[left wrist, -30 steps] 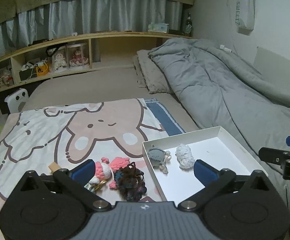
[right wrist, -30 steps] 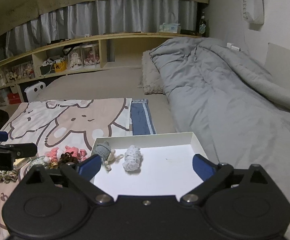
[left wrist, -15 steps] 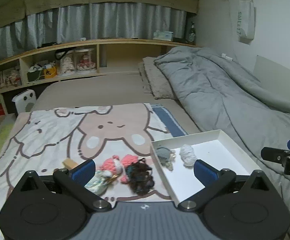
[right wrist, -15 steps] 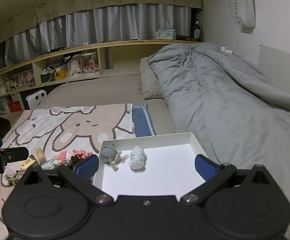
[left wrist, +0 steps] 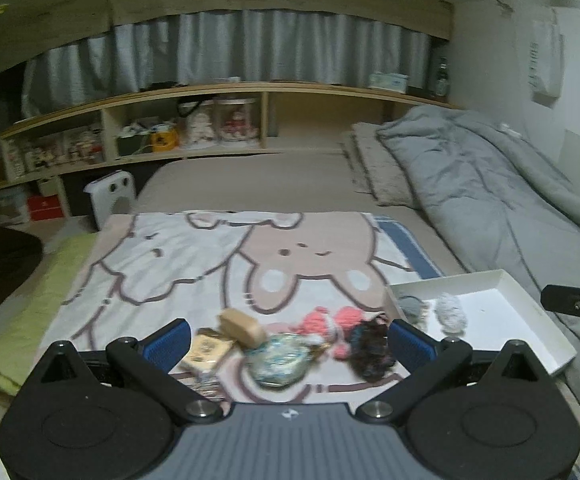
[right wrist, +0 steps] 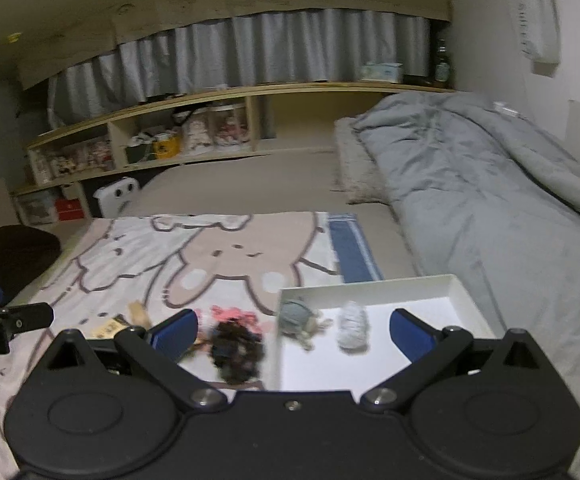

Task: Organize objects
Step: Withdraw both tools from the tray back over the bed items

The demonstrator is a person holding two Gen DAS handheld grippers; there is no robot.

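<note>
A white tray (left wrist: 529,320) (right wrist: 461,300) lies on the bed and holds a grey knitted toy (left wrist: 411,306) (right wrist: 295,314) and a white knitted piece (left wrist: 451,314) (right wrist: 353,326). Left of it, on the cartoon blanket (left wrist: 210,256), lie a dark yarn bundle (left wrist: 367,350) (right wrist: 236,350), a pink knitted item (left wrist: 327,320), a bluish round object (left wrist: 280,364), a tan block (left wrist: 242,326) and a yellow packet (left wrist: 208,350). My left gripper (left wrist: 290,342) is open above these loose items. My right gripper (right wrist: 291,334) is open over the tray's left edge, holding nothing.
A rumpled grey duvet (left wrist: 489,200) fills the bed's right side. Wooden shelves (left wrist: 170,136) with boxes and figures run along the back wall. A white heater (left wrist: 110,200) stands by the bed's left edge, with a green cloth (left wrist: 34,328) beside the blanket.
Both grippers have pulled back and swung left, so more of the blanket and the loose items now shows. Nothing was picked up; both stay open.
</note>
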